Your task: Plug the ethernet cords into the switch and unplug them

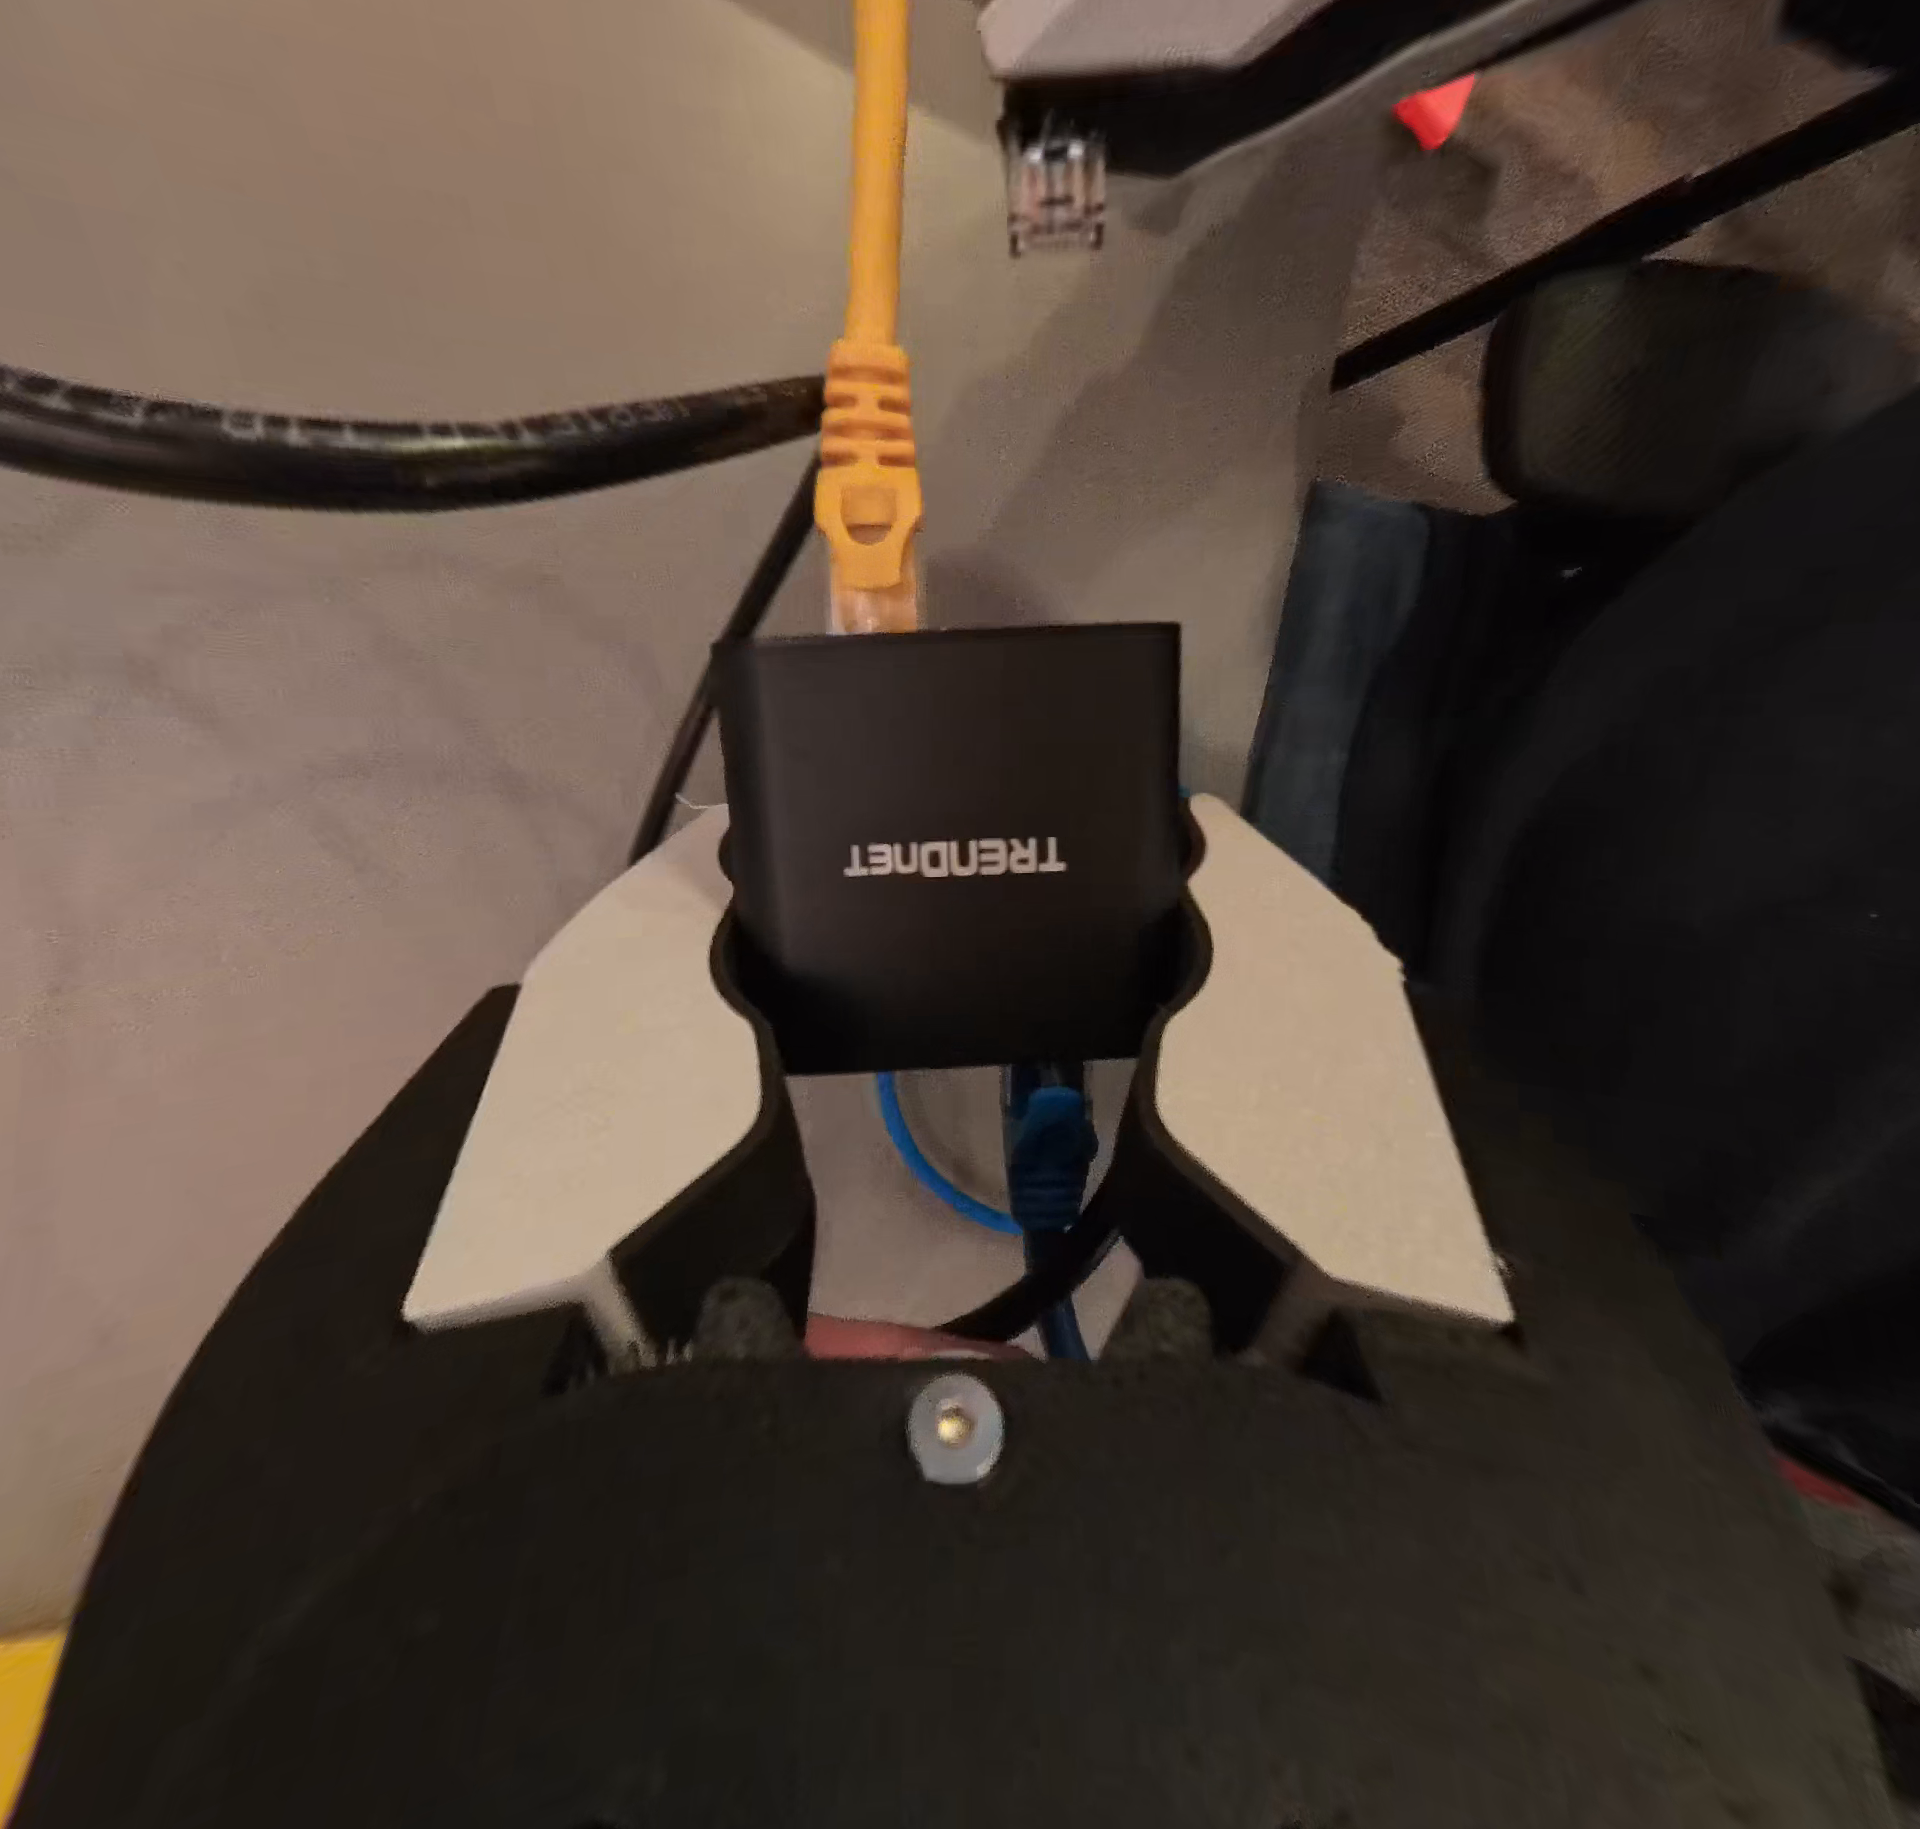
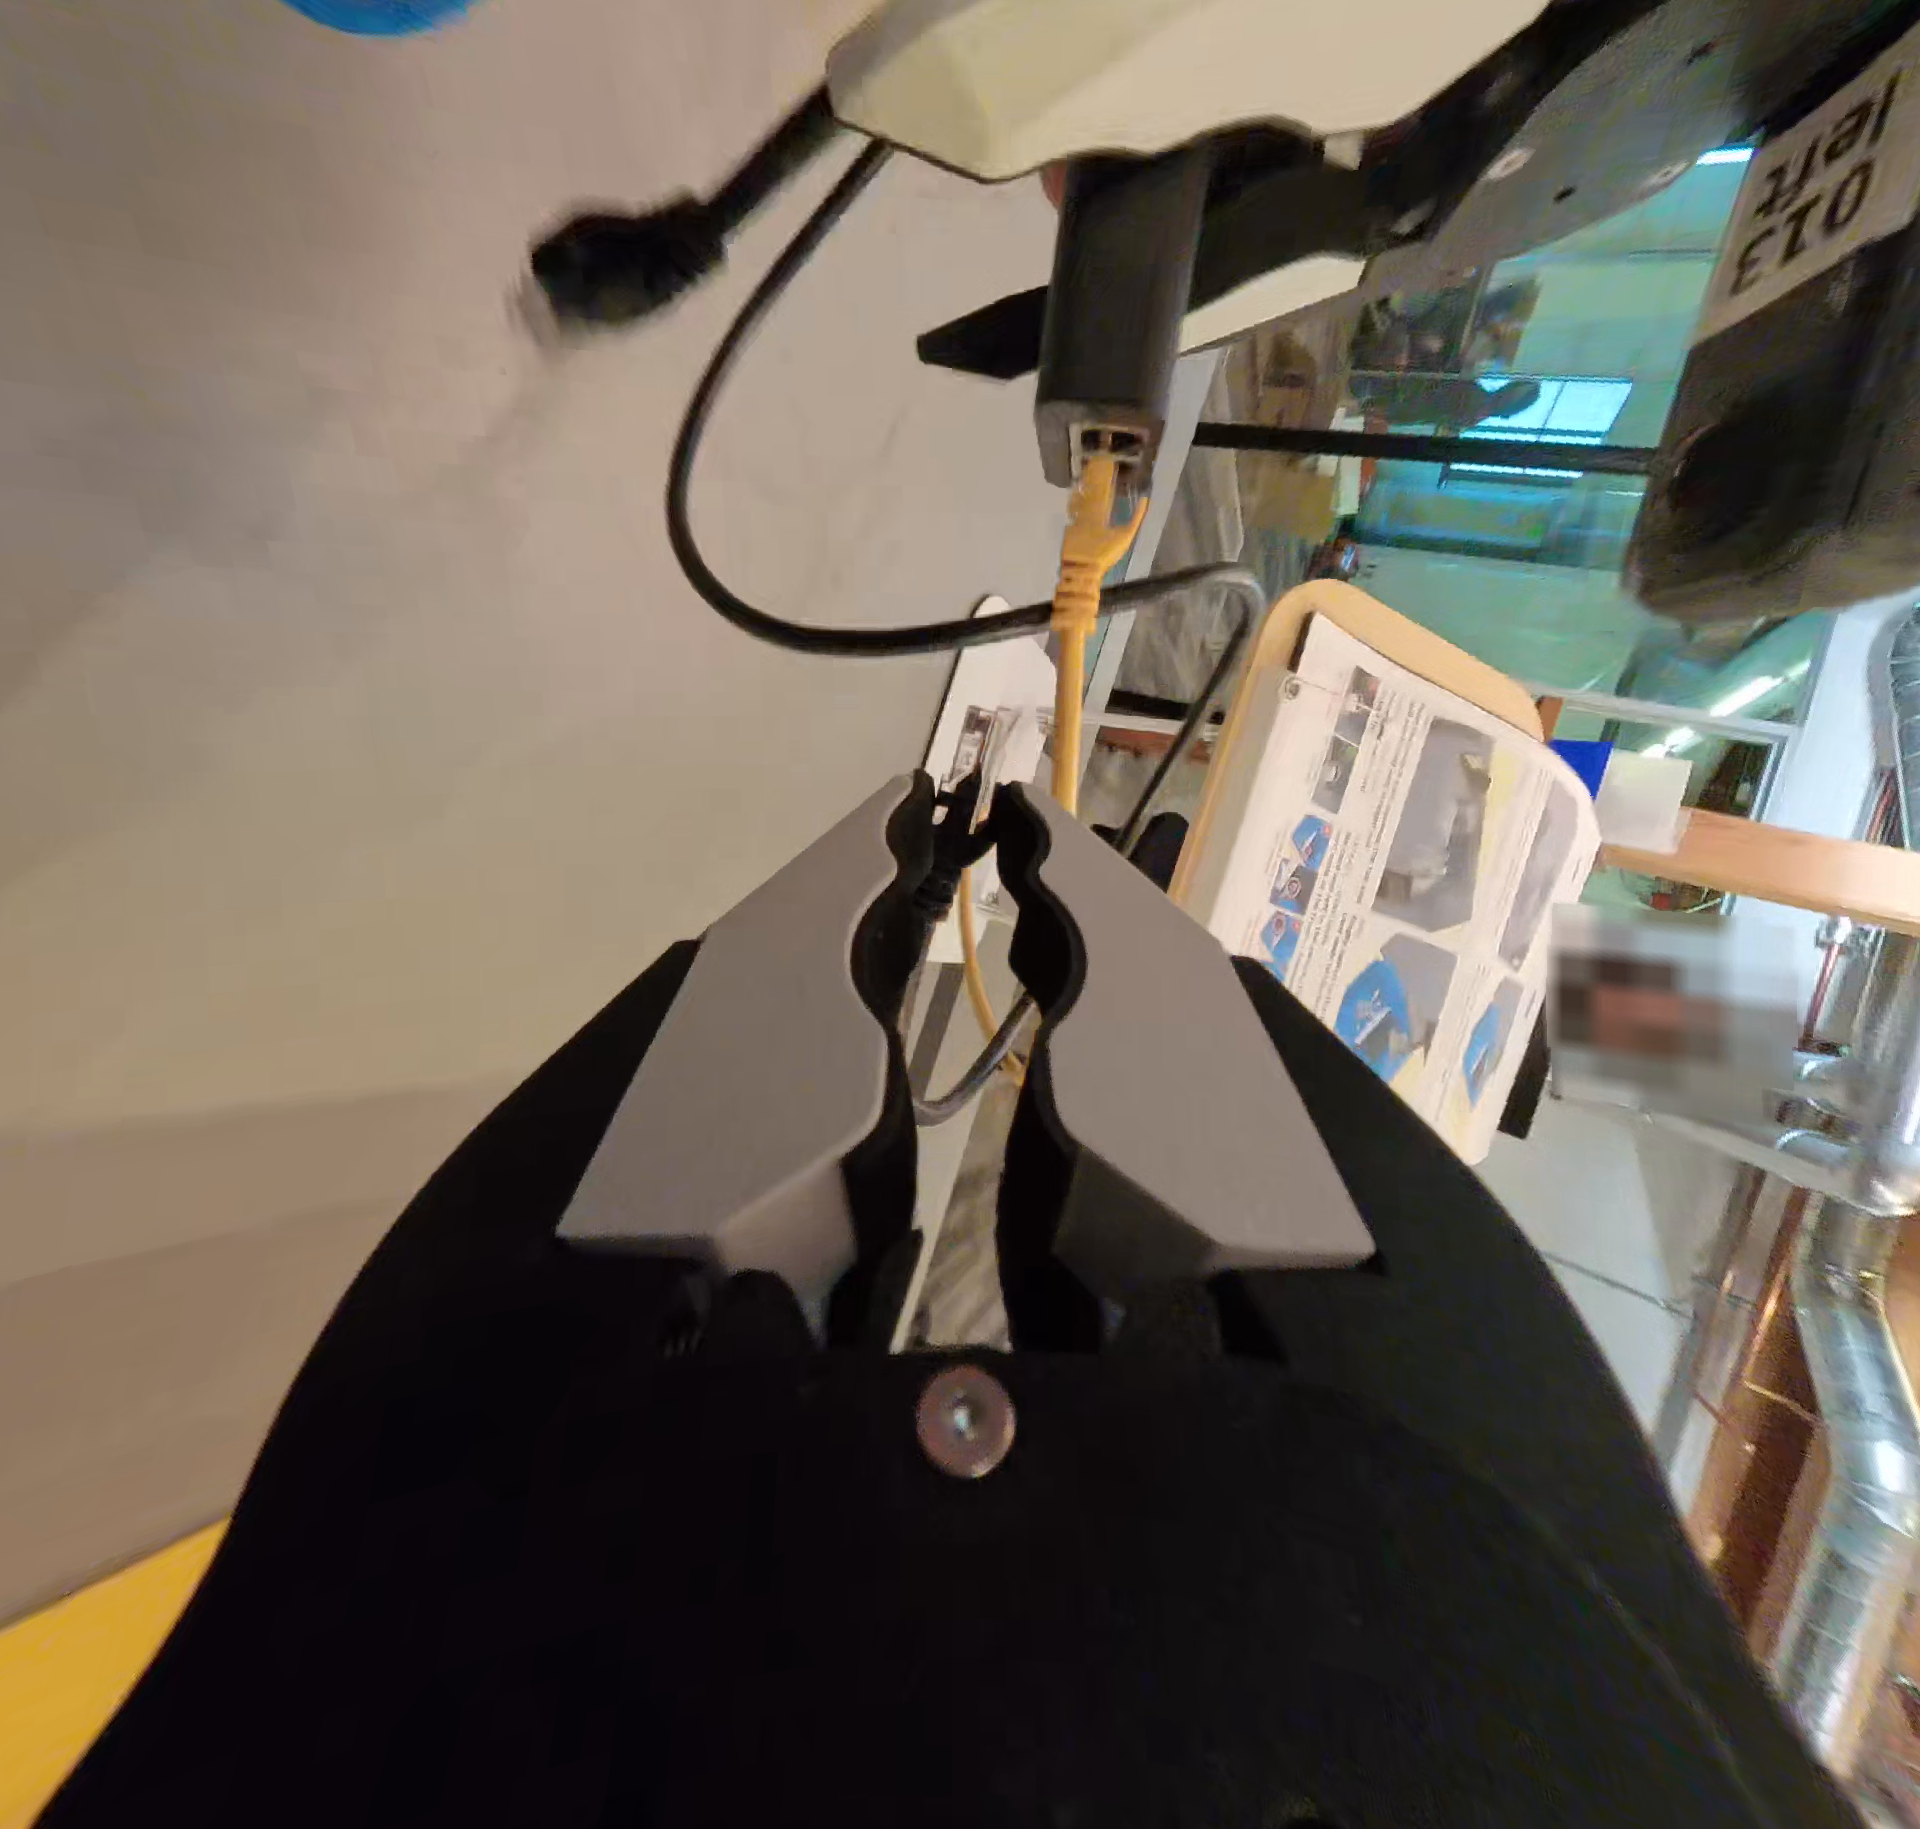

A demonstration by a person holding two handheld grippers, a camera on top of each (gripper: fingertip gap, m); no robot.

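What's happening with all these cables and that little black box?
A person works two handheld grippers. The left gripper is clamped on a small black switch, lifted off the table. A yellow cord is plugged into it. The right gripper pinches a black cord just behind its clear plug, not yet inserted.

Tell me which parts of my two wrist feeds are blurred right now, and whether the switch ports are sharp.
Left wrist view: switch is sharp, its ports face away; the clear plug is smeared. Right wrist view: the black connector is motion-blurred; the port end with the yellow plug is reasonably sharp.
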